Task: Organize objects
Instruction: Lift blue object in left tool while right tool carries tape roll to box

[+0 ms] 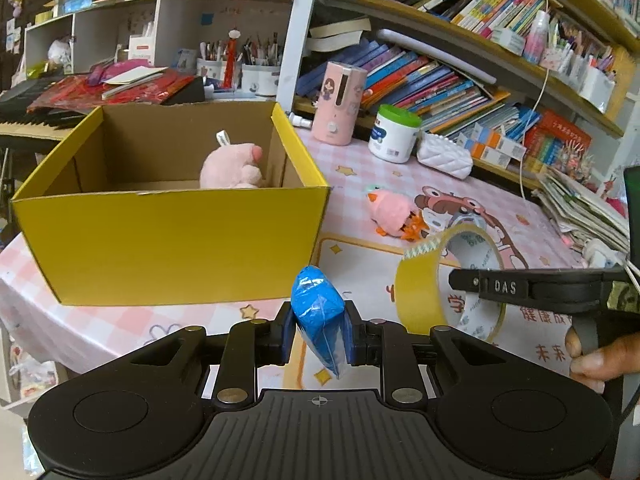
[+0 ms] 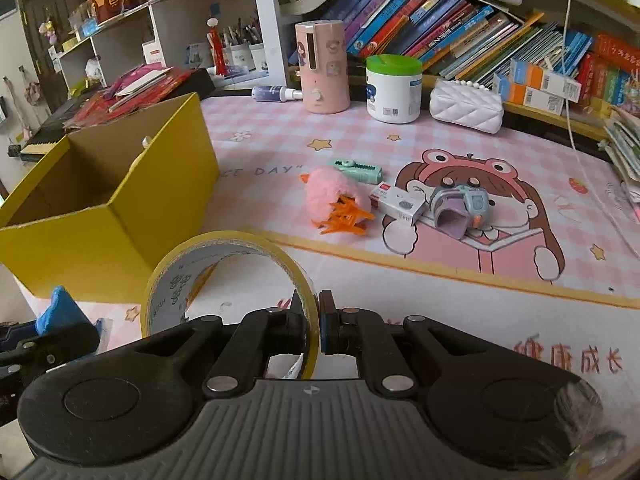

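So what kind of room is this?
Most likely a child's study room at home. Shelves crammed with books, cups of pens, and a pink cartoon mat over the desk point that way, along with a plush toy.

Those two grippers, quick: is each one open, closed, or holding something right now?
Left gripper: closed on the blue packet.
Right gripper: closed on the wall of the yellow tape roll, one finger inside the ring.
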Demonstrator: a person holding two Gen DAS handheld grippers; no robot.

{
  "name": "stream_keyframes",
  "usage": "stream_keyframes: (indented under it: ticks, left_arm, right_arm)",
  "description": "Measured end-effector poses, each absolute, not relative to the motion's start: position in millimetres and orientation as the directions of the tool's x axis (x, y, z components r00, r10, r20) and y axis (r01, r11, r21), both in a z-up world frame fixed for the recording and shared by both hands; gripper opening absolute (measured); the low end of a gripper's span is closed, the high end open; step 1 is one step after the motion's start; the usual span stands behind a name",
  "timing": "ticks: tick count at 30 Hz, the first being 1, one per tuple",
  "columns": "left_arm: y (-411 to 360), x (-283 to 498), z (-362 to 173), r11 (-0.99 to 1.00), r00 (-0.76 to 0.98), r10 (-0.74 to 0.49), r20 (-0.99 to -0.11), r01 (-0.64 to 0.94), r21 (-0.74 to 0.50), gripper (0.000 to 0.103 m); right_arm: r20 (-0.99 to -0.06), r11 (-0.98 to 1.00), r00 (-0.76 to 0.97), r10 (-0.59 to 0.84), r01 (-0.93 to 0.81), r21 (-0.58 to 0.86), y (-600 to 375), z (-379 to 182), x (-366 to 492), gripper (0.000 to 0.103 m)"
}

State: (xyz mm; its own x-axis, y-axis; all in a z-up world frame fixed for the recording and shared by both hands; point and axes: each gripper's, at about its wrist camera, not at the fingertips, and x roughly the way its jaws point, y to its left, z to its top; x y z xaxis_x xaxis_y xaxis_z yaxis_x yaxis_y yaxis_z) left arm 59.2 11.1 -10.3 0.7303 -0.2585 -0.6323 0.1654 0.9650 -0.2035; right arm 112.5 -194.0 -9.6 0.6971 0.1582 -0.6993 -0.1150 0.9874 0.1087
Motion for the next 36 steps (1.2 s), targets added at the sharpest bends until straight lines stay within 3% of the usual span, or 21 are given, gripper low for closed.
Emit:
stream_keyframes:
  ticks: [20,36]
  left_arm:
    - [96,-7,-13,0.954,0.712,-0.298,-0.636,0.191,-0.232,0.022]
    - [142,-38,-20,0.961,0.709,-0.271,-0.651,0.165,-0.220,0.022]
  right_arm:
    - [-0.737,0.991,0.663,0.134,-0.095,0.094,-108,-13,16,0.006]
    - [-0.763,0.983,0.620,0.181,-0.140,0.120,-53,-29,-16,0.006]
